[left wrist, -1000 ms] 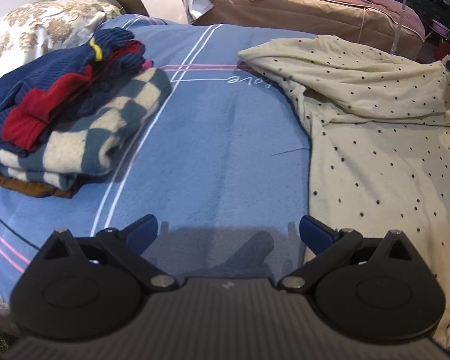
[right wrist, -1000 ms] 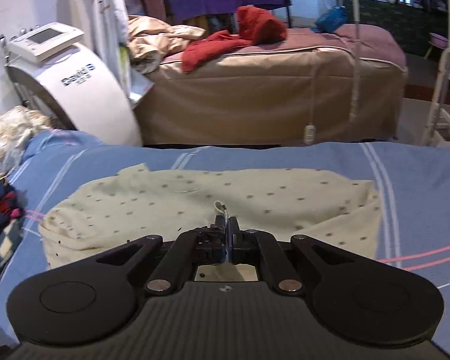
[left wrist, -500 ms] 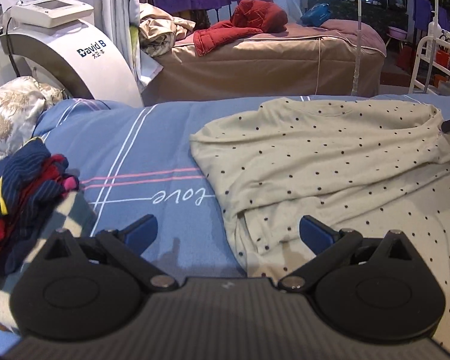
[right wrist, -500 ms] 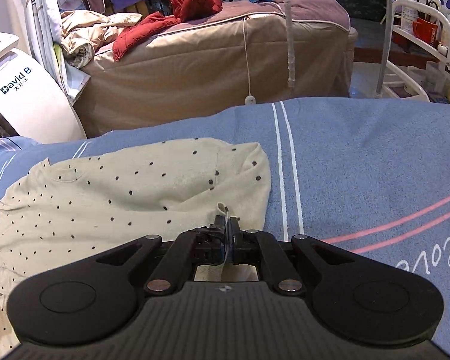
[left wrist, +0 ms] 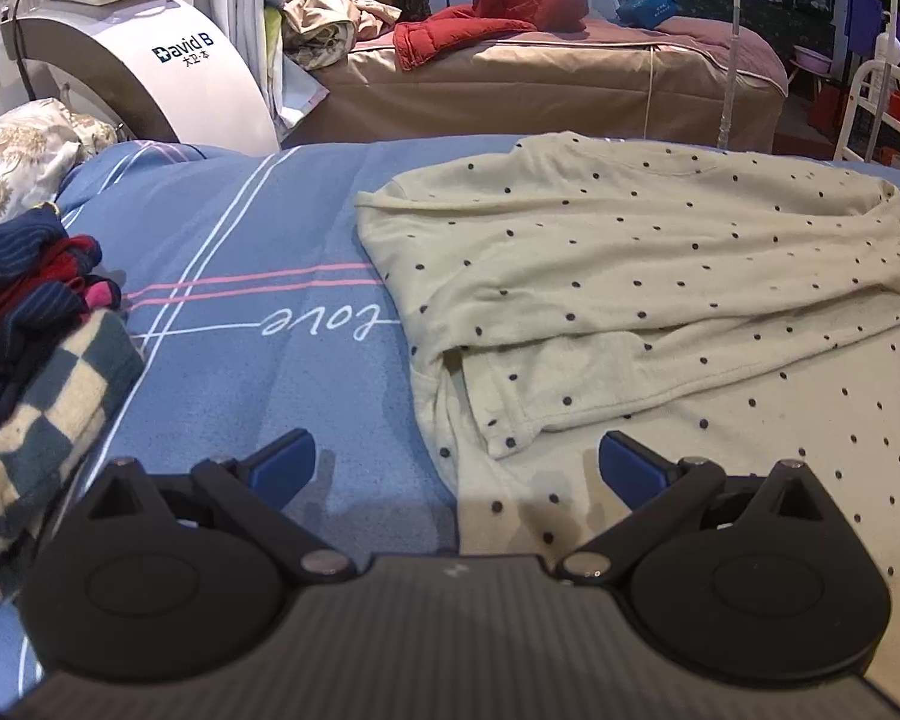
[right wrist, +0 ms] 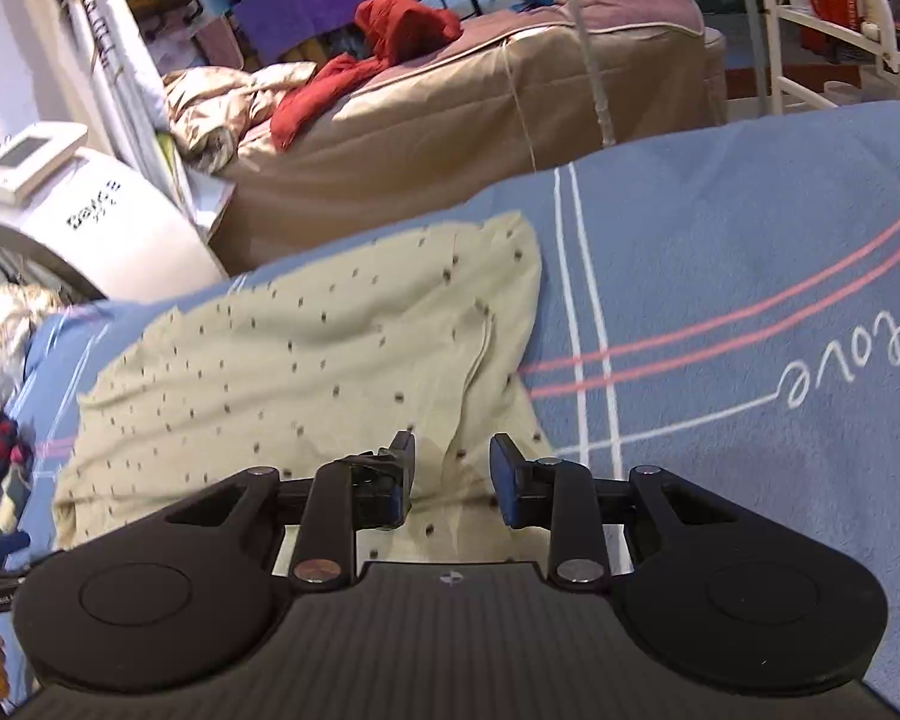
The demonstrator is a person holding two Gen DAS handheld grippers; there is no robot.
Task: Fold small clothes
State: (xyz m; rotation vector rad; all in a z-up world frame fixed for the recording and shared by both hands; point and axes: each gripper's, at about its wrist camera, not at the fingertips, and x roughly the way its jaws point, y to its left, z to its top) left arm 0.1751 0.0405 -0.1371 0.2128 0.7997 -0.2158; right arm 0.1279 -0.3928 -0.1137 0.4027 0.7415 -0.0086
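Note:
A cream garment with dark dots [left wrist: 630,312] lies partly folded on the blue bedspread [left wrist: 240,276], one flap laid over its body. My left gripper [left wrist: 456,468] hovers open over the garment's left edge, nothing between its blue pads. In the right wrist view the same cream garment [right wrist: 306,360] spreads to the left. My right gripper [right wrist: 452,474] is just above its right edge, jaws opening, with cloth below them but no fold pinched between the pads.
A stack of folded clothes [left wrist: 36,348] sits at the left of the bedspread. Behind stand a white machine [left wrist: 150,66], a patterned pillow [left wrist: 18,156] and a brown bed with a red garment [left wrist: 510,6]. A white rack [right wrist: 840,30] stands far right.
My right gripper was shut on a fold of the cream garment and has let it go, jaws now apart. The left view swung right, from the folded stack toward the garment.

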